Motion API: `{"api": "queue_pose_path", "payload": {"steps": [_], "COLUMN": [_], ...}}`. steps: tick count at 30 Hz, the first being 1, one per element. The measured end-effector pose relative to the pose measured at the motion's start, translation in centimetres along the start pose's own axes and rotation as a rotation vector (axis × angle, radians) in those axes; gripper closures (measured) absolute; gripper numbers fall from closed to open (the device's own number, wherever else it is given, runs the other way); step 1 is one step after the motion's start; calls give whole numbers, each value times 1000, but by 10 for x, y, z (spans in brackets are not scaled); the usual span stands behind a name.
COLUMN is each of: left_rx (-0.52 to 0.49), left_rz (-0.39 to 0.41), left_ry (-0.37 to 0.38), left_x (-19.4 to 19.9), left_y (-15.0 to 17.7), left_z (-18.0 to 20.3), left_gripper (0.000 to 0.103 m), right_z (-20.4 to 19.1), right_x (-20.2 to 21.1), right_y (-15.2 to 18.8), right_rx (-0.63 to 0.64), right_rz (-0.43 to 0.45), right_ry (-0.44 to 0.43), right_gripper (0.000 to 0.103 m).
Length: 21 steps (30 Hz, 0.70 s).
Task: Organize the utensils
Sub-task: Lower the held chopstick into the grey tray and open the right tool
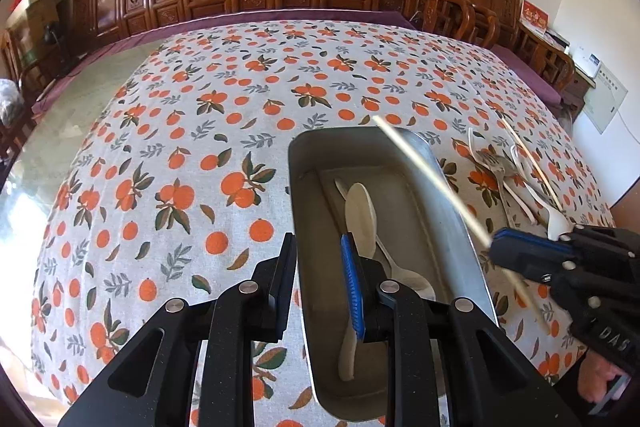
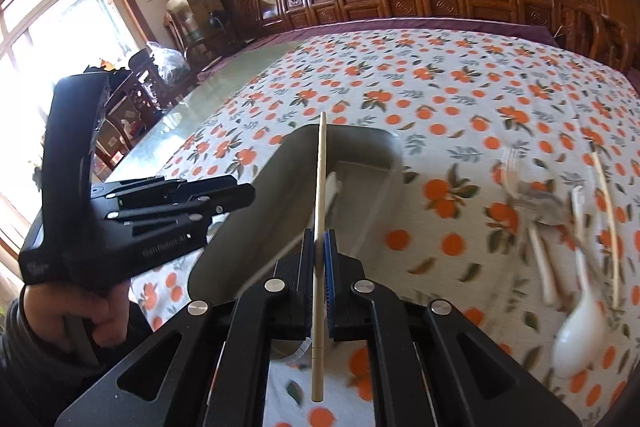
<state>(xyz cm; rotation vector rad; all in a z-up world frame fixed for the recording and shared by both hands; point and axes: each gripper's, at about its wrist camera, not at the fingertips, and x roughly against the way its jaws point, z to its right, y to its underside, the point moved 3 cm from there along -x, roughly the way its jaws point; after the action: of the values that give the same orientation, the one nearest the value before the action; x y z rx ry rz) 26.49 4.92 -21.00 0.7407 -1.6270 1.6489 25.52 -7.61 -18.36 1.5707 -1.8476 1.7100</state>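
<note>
Right gripper (image 2: 320,259): fingers clenched on one chopstick (image 2: 320,211) near its thick end, tip reaching forward over the near rim of the tray (image 1: 464,227); left gripper (image 1: 318,277): fingers released, holding nothing, straddling the tray's left wall, spoons (image 1: 360,223) lying inside just ahead. Risks, as judged: long overhang ahead of a narrow pinch, so possible pivot or slip; tip striking the rim; remaining utensils (image 2: 560,227) loose on worktop right of the fingers. Legible: "GenRobot.AI" on left gripper body, "DAS" on right; other labels unreadable.
</note>
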Motion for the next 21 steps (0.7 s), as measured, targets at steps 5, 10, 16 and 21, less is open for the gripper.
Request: {"api": "queue_pose_path", "payload": {"steps": [5, 10, 16, 21], "left_rx": [10, 14, 22, 21], "left_rz": [2, 3, 9, 8], "left_ry": [-4, -17, -19, -20], "left_x": [0, 2, 3, 2], "left_y": [1, 2, 1, 1], "left_z": [-6, -12, -15, -15], "left_gripper": [82, 82, 82, 82], "right_z": [-8, -12, -5, -7], "right_x": [-26, -44, -56, -53], "right_y": [-2, 2, 0, -1], "right_rx": [-34, -35, -86, -80], "right_rz": [-40, -68, -86, -71], "right_ry": [-4, 0, -34, -72], "right_gripper": [97, 97, 94, 93]}}
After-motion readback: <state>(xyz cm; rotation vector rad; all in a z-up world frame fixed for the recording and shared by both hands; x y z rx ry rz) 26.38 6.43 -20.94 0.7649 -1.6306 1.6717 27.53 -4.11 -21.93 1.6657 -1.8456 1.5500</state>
